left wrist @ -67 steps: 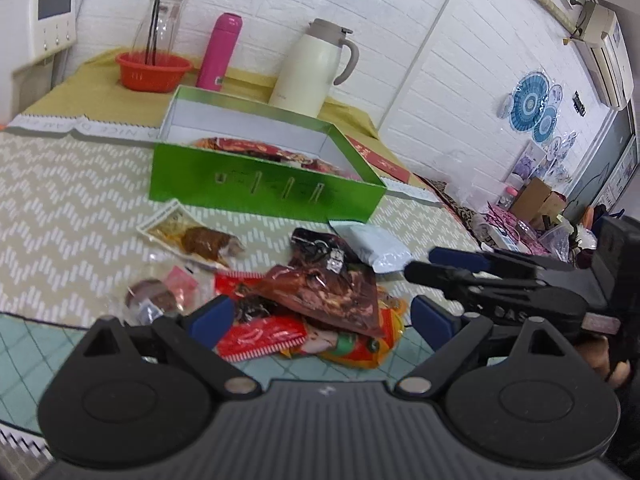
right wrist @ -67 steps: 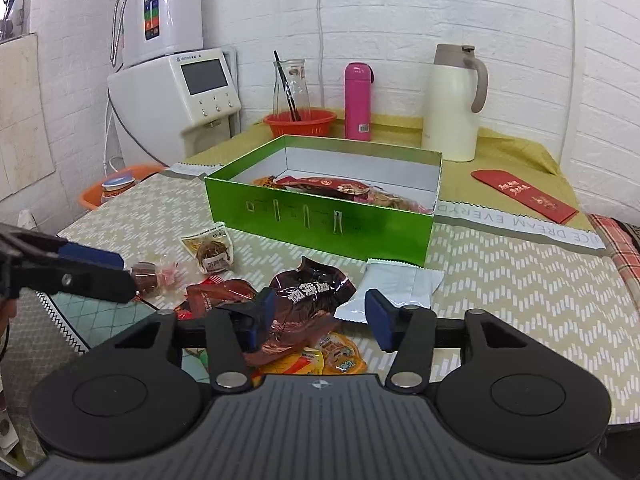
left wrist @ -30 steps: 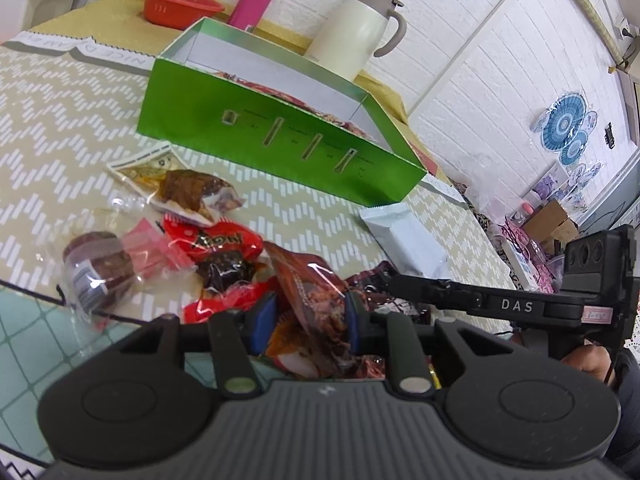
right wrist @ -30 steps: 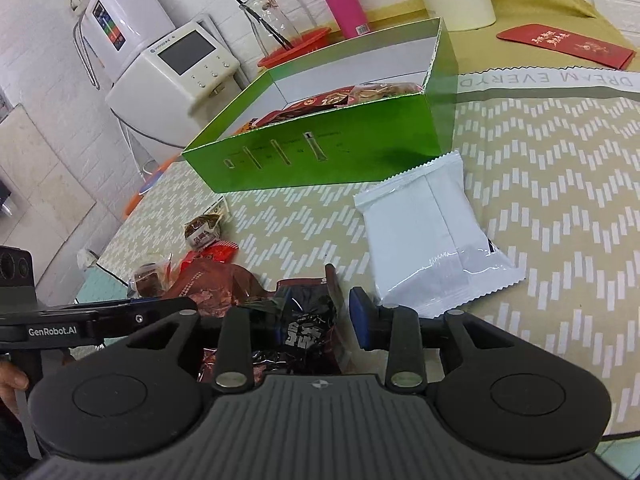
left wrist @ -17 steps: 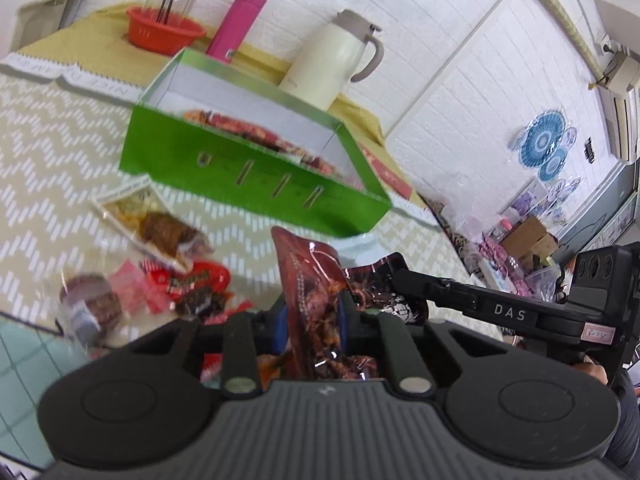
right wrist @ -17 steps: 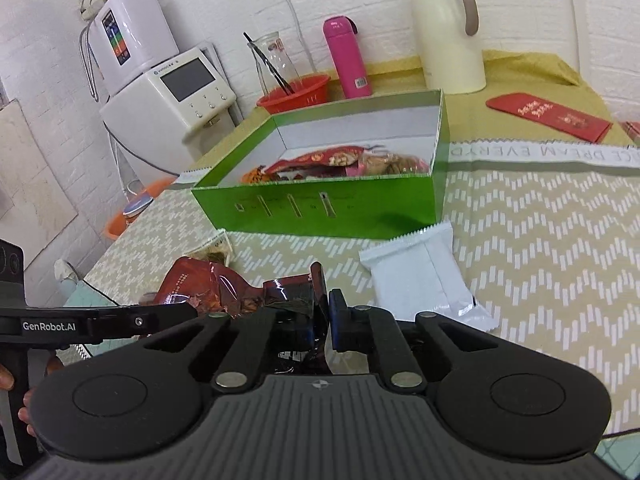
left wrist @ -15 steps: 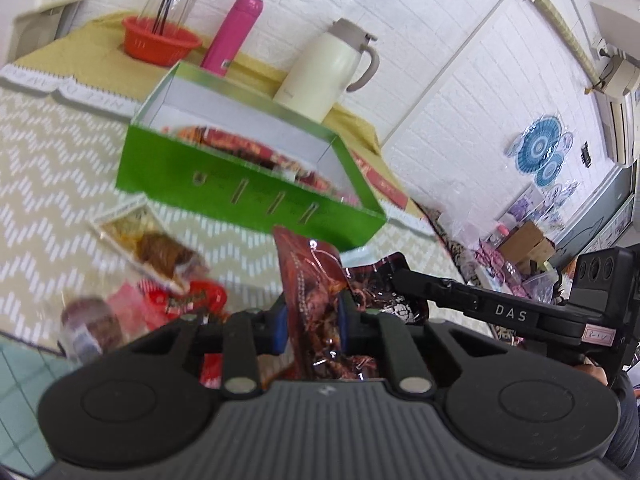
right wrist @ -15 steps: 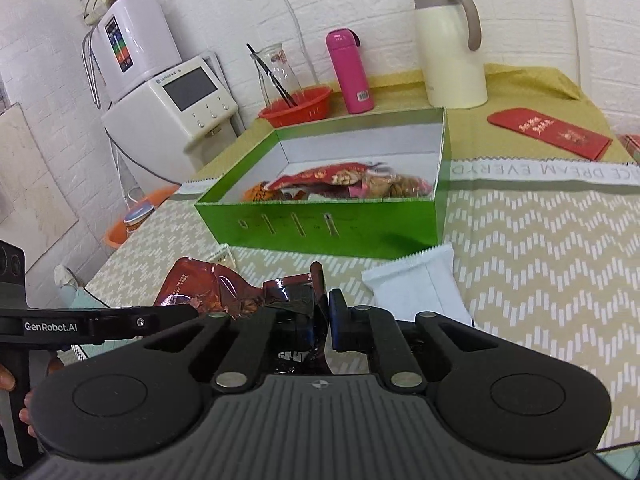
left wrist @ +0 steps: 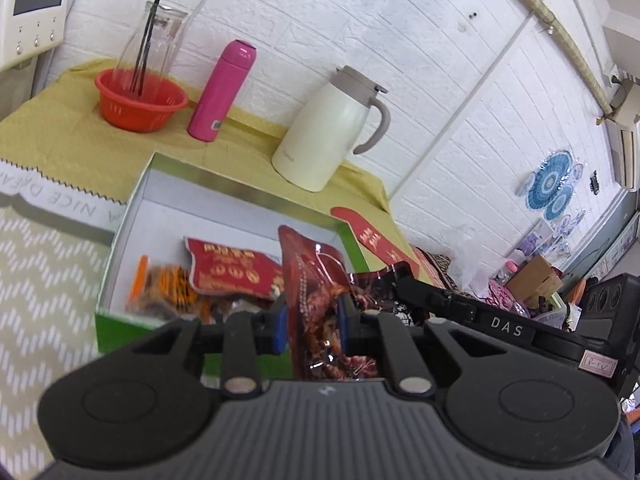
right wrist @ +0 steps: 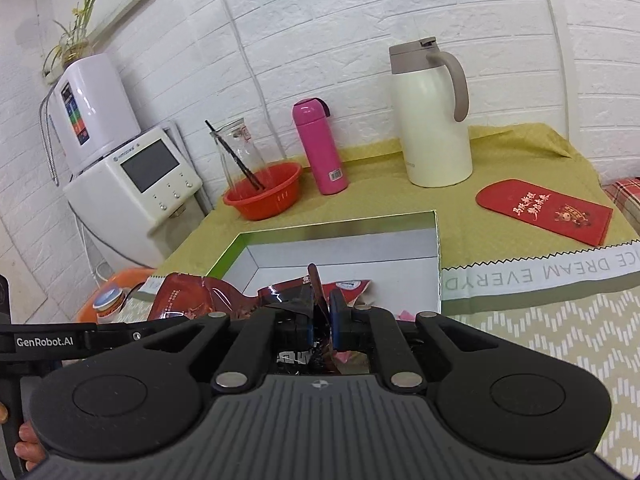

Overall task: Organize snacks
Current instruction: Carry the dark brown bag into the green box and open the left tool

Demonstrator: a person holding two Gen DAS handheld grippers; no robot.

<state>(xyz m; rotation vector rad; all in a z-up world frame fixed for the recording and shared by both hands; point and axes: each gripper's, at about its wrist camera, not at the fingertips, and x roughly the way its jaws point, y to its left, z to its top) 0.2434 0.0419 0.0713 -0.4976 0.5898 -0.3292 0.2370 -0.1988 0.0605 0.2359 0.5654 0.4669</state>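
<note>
Foil packets are held in both grippers over the green box (left wrist: 120, 320) — the carry-and-drop step is in hand. A red-brown packet (left wrist: 316, 280) is pinched upright by the left gripper (left wrist: 311, 330), above snacks already lying inside. A dark packet (right wrist: 296, 304) is clamped edge-on by the right gripper (right wrist: 321, 326), over the near wall of the box. Next, each packet should be lowered past the rim and the jaws parted — one at a time, so nothing is knocked out.

Table (right wrist: 520, 248): yellow-green cloth at back, chevron mat (right wrist: 560, 340) in front. On it stood green box (right wrist: 437, 248), red basket (right wrist: 264, 196), pink flask (right wrist: 320, 148), cream jug (right wrist: 432, 120), red envelope (right wrist: 544, 210).
</note>
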